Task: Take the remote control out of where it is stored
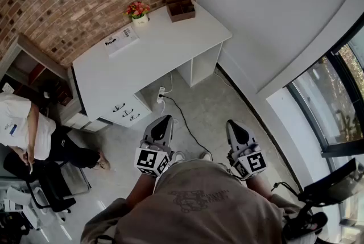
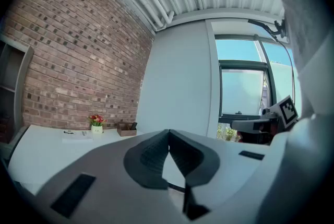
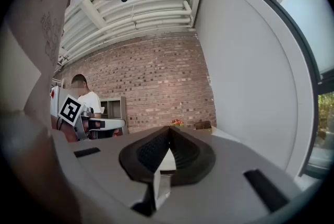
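Your left hand-held gripper (image 1: pixel 163 122) and right hand-held gripper (image 1: pixel 234 125) are closed and empty, well apart from the white worktop (image 1: pixel 159 49). A brown box (image 1: pixel 181 9) stands at its far corner near a flower pot (image 1: pixel 138 11); the remote control is too small to make out.

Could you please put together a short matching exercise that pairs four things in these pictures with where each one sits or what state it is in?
Things:
1. flower pot
2. brown box
3. booklet
4. left claw

Descriptions:
A. shut, with nothing in it
B. lying flat on the white desk, left of the flowers
C. at the desk's far right corner
D. standing between the booklet and the box

Pairs: 1-D, 2-C, 3-B, 4-A
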A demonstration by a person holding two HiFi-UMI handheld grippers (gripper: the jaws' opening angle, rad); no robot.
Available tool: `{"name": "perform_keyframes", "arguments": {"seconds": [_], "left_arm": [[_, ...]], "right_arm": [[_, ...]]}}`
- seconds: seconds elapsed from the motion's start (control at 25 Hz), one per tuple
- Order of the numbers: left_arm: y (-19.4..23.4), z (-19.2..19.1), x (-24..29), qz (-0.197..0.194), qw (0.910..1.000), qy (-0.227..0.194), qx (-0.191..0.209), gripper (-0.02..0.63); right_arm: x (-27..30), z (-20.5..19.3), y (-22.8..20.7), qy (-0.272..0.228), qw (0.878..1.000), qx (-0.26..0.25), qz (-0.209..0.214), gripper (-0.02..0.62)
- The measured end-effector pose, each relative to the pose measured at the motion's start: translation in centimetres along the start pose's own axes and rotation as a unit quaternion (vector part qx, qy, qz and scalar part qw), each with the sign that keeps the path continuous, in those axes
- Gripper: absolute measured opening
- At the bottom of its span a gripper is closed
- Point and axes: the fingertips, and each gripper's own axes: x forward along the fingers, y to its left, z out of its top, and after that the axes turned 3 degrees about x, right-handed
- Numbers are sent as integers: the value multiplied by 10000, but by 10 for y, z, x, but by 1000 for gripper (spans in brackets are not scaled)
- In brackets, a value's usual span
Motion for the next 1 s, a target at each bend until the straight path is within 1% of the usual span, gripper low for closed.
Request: {"name": "perform_keyframes", "arguments": {"seconds": [0.16, 0.28, 0.56, 0.72, 0.84, 1.0], "left_arm": [[-3, 0, 1, 22, 10000, 0, -14, 12], [-2, 1, 2, 35, 10000, -54, 54, 12], [-4, -1, 7, -15, 10000, 17, 29, 12], [-6, -2, 11, -27, 10000, 60, 9, 12], [-6, 0, 13, 3, 10000, 49, -40, 12], [-3, 2, 11, 66, 10000, -47, 57, 12]], "right_arm": [[-4, -1, -12, -56, 9998, 39, -161, 12], [-2, 2, -9, -86, 9999, -55, -47, 12], [-1, 0, -11, -84, 9998, 199, 27, 13], [-2, -1, -22, -82, 9997, 189, -135, 13], [-1, 0, -21, -107, 9997, 191, -73, 13], [-3, -7, -26, 11, 9997, 171, -190, 12]]}}
